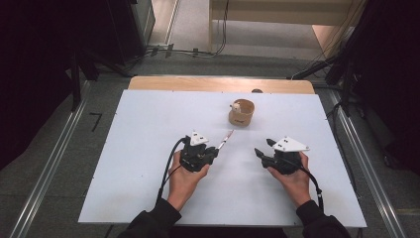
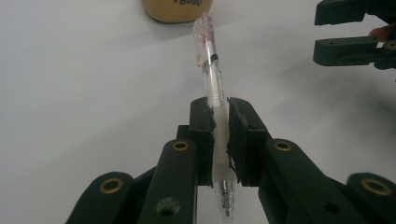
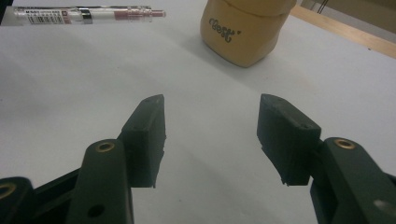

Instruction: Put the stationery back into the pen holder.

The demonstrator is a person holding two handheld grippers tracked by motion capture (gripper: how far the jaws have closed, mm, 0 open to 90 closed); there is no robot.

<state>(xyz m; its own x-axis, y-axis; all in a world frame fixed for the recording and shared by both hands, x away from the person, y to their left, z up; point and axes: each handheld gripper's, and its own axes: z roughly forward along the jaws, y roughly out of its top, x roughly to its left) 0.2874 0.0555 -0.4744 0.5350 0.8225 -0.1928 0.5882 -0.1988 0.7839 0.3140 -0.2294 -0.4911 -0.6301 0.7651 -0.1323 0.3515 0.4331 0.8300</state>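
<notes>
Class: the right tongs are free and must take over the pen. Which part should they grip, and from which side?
Probably the clear barrel of the pen beyond the left tongs, which clamp its white grip. The right tongs, open, should come from the side, jaws straddling the narrow barrel, short of the beige cup.

A white counter (image 1: 148, 163) with a light wooden strip (image 1: 220, 84) along its far edge stands on a grey floor (image 1: 59, 148). Metal rails (image 1: 47, 173) run beside its left and right edges. Black cables (image 1: 183, 51) lie past the far edge, below pale wooden furniture (image 1: 277, 12). Both sides of the room are dark.
</notes>
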